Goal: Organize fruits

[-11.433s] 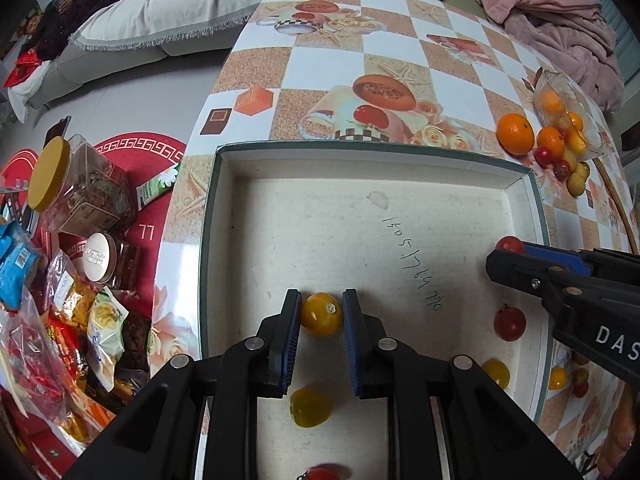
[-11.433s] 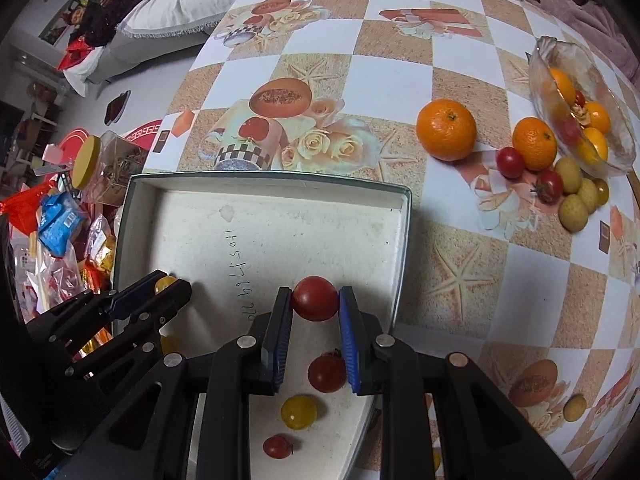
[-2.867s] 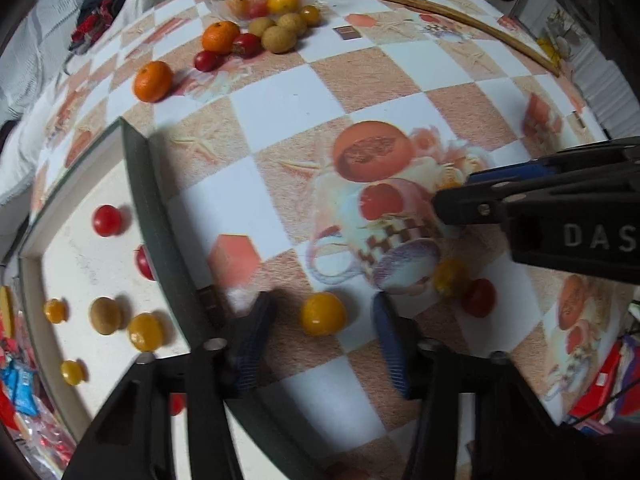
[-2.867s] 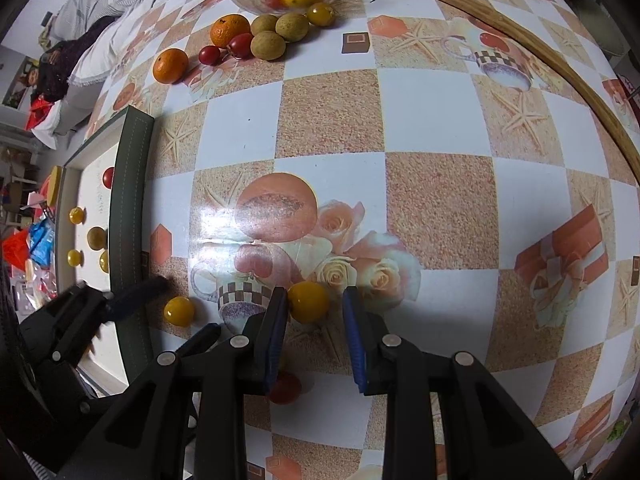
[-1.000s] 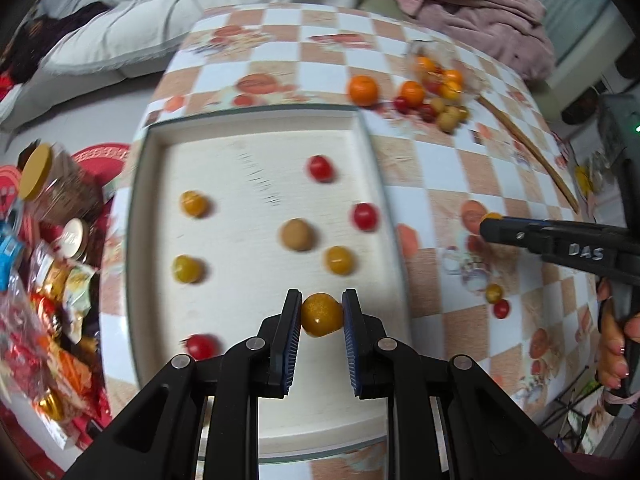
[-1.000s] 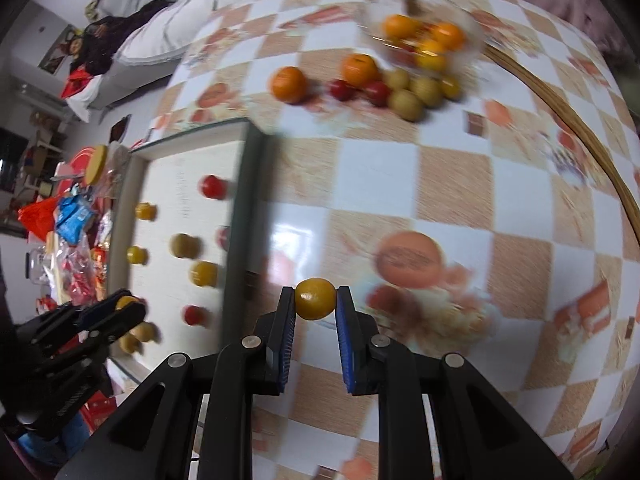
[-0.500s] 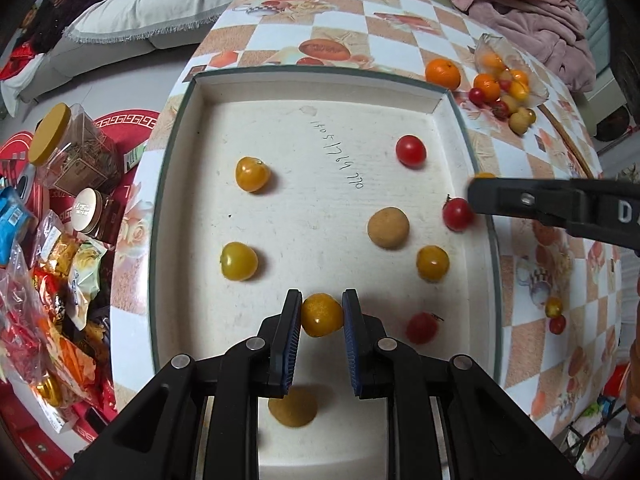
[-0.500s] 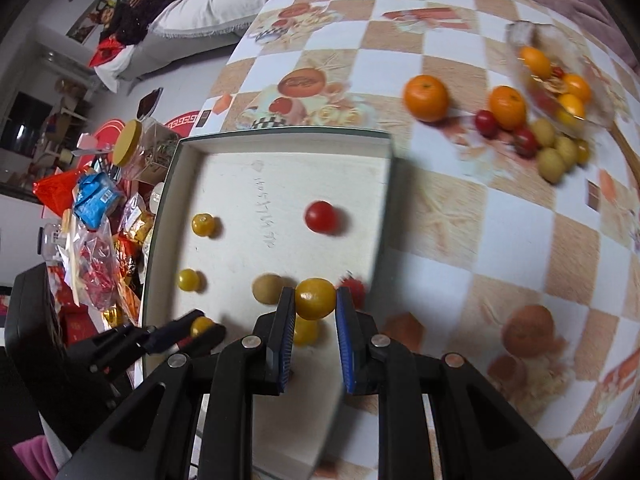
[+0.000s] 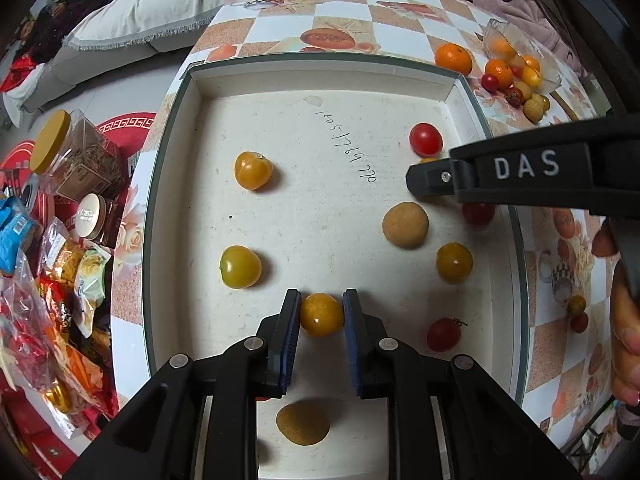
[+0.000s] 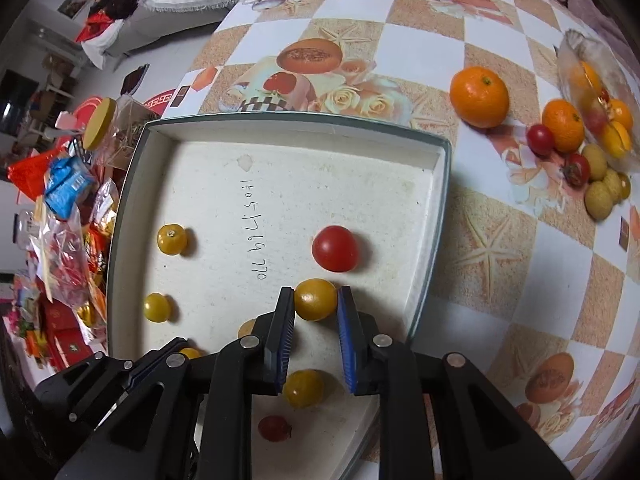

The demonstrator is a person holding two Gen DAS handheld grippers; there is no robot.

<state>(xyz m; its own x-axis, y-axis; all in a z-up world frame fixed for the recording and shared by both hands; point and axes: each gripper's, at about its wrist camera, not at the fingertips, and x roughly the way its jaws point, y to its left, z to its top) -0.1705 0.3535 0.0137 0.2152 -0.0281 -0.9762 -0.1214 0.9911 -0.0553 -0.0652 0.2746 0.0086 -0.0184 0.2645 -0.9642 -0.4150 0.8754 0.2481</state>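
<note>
Two grippers hang over the tray point(image 9: 478, 108), each clenched on a yellow tomato. The left gripper point(image 9: 321, 314) pinches its left tomato point(image 9: 321, 315) low over the near middle of the tray; the right gripper point(image 10: 316, 300) carries the right tomato point(image 10: 315, 299) over the tray's right side, just near of a red tomato point(image 10: 335, 248).

Several fruits already lie loose on the tray floor: more yellow ones at the left, a brown longan point(image 9: 405, 225) and more tomatoes at the right. Others wait on the table point(image 10: 500, 264) beyond, by the bowl point(image 10: 592, 80) at the far right, with an orange point(image 10: 479, 96) beside it.

My worry is rolling. These fruits are round and the floor is flat, so a tomato let go from any height could run off and knock a neighbour out of place. The right one sits close to the red tomato and to the tray's right wall; opening there may nudge either. The grippers are also near each other, so a careless swing might bump them. A hard squeeze could split the thin skin.
</note>
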